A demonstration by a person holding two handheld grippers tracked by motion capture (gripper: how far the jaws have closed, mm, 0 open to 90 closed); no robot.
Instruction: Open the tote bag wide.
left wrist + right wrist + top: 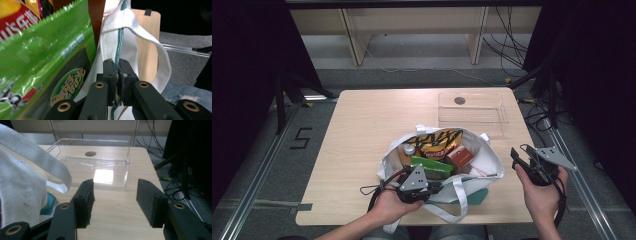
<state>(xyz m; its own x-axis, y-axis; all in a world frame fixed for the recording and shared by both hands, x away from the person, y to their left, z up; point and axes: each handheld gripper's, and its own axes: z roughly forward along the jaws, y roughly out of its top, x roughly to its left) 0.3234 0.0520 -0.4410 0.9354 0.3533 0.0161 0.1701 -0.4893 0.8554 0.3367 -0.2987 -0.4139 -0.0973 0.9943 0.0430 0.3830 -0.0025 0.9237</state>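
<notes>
The white canvas tote bag (479,160) sits on the near half of the light wooden table (362,130), mouth upward and packed with snacks. The left gripper (432,187) is clamped on the bag's near rim: in the left gripper view its black jaws are pressed together with the white fabric and its green-stitched seam (119,47) pinched between the pads, a grip that, in my judgement, serves to hold the mouth open and steady the soft bag for unloading. A woven webbing handle (150,42) loops loose to the side of the jaws. Just beside the grip stands a glossy green foil packet (432,168) with a serrated top edge; behind it are a yellow-and-black crisp bag (439,140), a brown carton (460,157) and a bottle with a white cap (408,150). The right gripper (521,155) hangs off the bag's right side, touching nothing, its foam-faced jaws standing wide apart with only bare tabletop between them. It faces the clear rigid plastic tray (472,114), rectangular, thin-walled and empty, at the far right of the table, the likely destination for the goods. A teal item (48,203) peeks from under the bag; its nature cannot be determined.
</notes>
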